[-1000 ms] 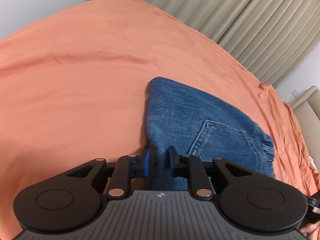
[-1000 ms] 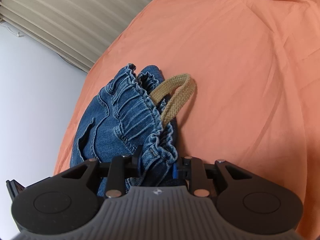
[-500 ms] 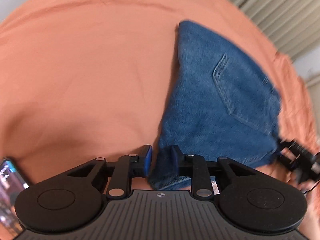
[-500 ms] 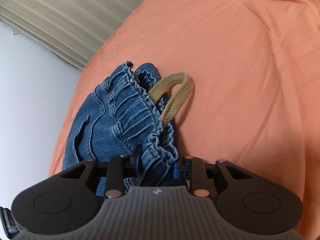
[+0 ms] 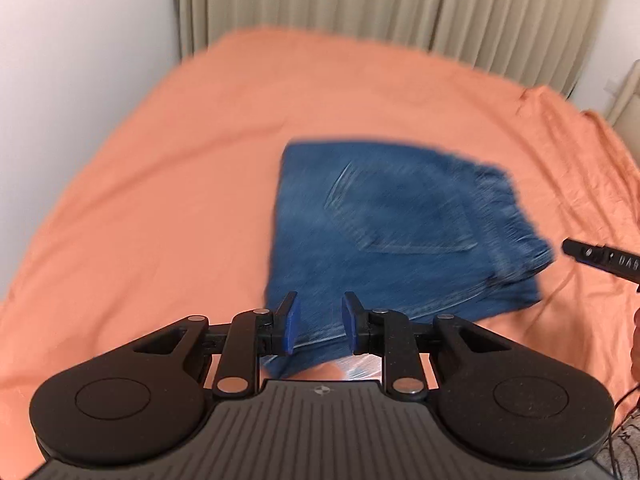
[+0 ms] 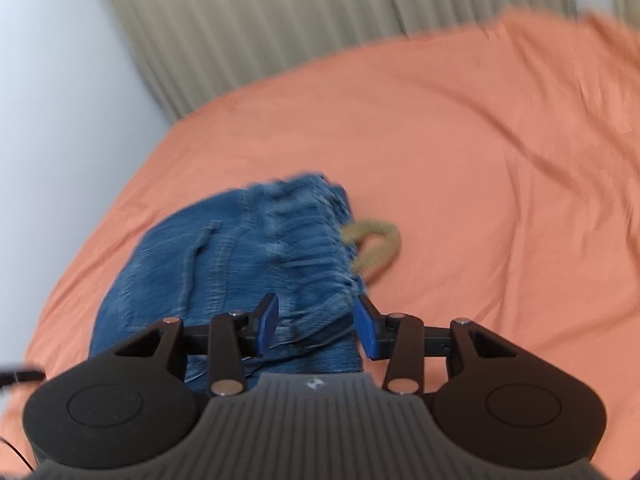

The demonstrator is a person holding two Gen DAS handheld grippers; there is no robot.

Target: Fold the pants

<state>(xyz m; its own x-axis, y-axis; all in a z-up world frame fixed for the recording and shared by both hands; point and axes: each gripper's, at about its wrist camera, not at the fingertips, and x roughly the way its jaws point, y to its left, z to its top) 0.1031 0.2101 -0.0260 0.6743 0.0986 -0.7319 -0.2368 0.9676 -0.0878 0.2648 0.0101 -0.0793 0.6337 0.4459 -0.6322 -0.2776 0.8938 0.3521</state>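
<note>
The blue denim pants [image 5: 392, 232] lie folded in a compact bundle on the orange bed sheet [image 5: 160, 208]. My left gripper [image 5: 318, 326] is open above the bundle's near edge, jaws apart with nothing held. My right gripper [image 6: 316, 324] is open over the elastic waistband end of the pants [image 6: 256, 264]. A tan drawstring loop [image 6: 376, 248] sticks out beside the waistband. The tip of the right gripper shows at the right edge of the left wrist view [image 5: 600, 262]. Both views are blurred by motion.
Beige curtains [image 5: 400, 4] hang behind the bed, with a white wall [image 5: 80, 60] at the left. The sheet [image 6: 480, 160] stretches wide to the right of the pants, with wrinkles near the far edge.
Both grippers have opened and let go of the pants, then pulled up and back. The bundle now lies on the sheet.
</note>
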